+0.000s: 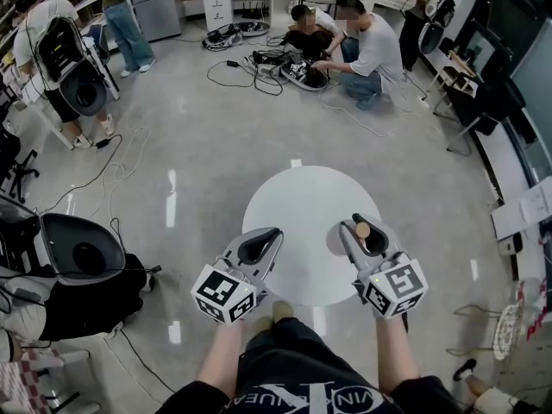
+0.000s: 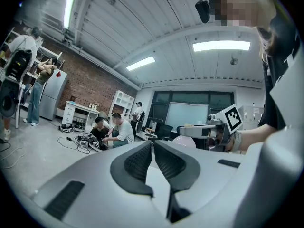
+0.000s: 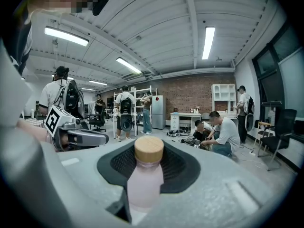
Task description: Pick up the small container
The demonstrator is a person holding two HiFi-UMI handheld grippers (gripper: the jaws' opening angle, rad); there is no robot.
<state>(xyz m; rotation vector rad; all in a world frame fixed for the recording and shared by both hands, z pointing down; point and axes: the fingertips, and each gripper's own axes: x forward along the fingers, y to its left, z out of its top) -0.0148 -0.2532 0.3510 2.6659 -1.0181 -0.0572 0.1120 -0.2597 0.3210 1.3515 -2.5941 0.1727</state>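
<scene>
Right gripper (image 3: 149, 148) is clamped on the bottle (image 3: 145, 184), pads squeezing the pink body from both sides, wooden cap (image 3: 149, 149) poking out past the grip. So there's no gap left to close: the thing sits right in the jaws. Its long axis runs roughly along them, cap end toward the tips, as far as I can judge.

Left gripper (image 1: 272, 235) hangs just beside it on the left, jaws pressed together w/ nothing in them, so it's no use here. Right is the one doing the job.

Views differ a lot, tbh. Head view shows the white table (image 1: 293, 197) under both grippers, but only the cap of the bottle. Right gripper view shows the grip itself and zero table, just room bg. So imo it's already lifted clear, tho I can't tell how far off the top. Next bit prob just needs a steady hold.
</scene>
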